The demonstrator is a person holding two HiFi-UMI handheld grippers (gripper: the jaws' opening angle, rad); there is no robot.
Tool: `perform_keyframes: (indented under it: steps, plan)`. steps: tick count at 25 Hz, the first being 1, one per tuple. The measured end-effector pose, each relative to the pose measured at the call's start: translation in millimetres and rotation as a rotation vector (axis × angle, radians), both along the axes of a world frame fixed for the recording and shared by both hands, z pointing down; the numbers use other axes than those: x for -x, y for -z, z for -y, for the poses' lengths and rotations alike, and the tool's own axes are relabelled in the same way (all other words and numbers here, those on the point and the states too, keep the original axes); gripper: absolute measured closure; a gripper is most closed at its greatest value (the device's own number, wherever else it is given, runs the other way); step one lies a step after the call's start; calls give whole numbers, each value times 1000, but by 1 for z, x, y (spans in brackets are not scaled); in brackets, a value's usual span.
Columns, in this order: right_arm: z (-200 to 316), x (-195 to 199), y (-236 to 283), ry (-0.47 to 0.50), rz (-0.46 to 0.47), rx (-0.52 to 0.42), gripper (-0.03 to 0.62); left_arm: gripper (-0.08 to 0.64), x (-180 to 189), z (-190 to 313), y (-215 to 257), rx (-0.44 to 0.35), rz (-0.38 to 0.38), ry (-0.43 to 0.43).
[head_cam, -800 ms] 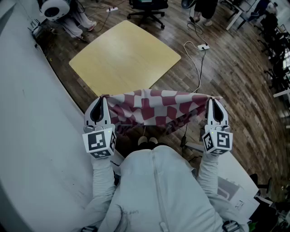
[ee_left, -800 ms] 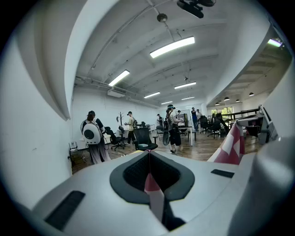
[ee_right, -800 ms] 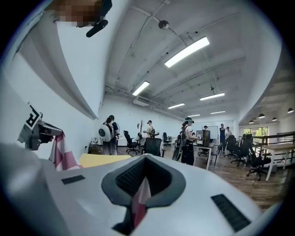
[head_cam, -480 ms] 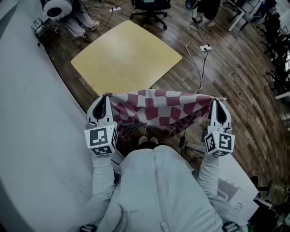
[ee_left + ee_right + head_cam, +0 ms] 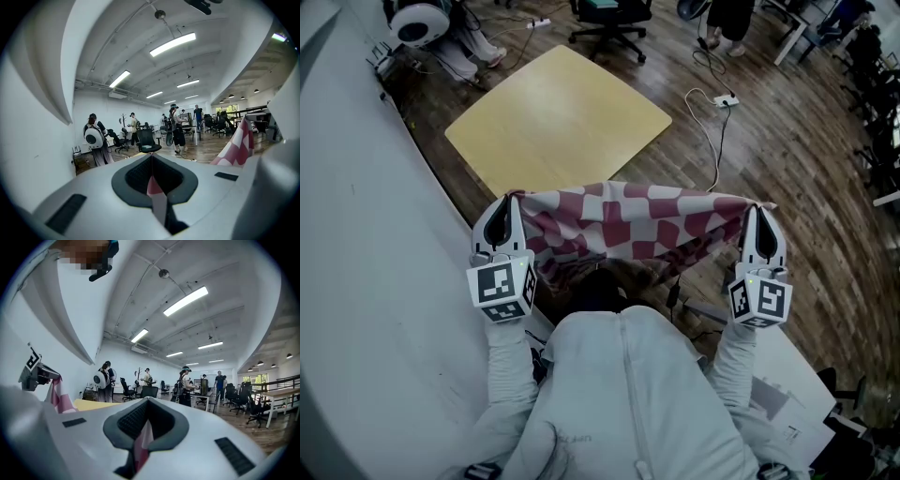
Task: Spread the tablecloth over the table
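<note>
A red-and-white checked tablecloth (image 5: 628,220) hangs stretched between my two grippers, in front of my chest. My left gripper (image 5: 510,199) is shut on its left corner, and a strip of the cloth (image 5: 154,192) shows pinched between the jaws in the left gripper view. My right gripper (image 5: 758,210) is shut on the right corner, where cloth (image 5: 140,446) again sits in the closed jaws. Beyond the cloth's top edge stands the square yellow table (image 5: 558,117), bare, on the wooden floor. The cloth's lower part sags below the stretched edge.
A white wall (image 5: 356,281) runs along my left side. A white cable with a power strip (image 5: 719,97) lies on the floor right of the table. An office chair (image 5: 609,17) stands behind the table, and several people stand further back (image 5: 178,129).
Both grippers have drawn a little further apart and risen slightly, so the cloth's top edge is stretched wider and tauter. The table has not moved.
</note>
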State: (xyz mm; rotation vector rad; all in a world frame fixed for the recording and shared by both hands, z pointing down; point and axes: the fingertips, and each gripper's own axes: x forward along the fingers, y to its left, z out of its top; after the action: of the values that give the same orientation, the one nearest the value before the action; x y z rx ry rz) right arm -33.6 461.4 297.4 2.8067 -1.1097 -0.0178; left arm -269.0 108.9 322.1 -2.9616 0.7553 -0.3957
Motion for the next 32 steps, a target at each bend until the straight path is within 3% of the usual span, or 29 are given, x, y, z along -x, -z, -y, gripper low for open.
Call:
perform_keyframes:
  steps: [5, 12, 25, 32]
  plan:
    - [-17, -28, 11, 3, -3, -4, 571, 535, -27, -16, 16, -13, 3, 12]
    - [2, -77, 1, -17, -3, -12, 571, 535, -64, 9, 8, -14, 0, 31]
    - [84, -180, 4, 0, 2, 25, 571, 535, -141, 81, -11, 43, 51, 72]
    - [131, -217, 4, 42, -10, 31, 571, 535, -151, 112, -22, 68, 68, 125]
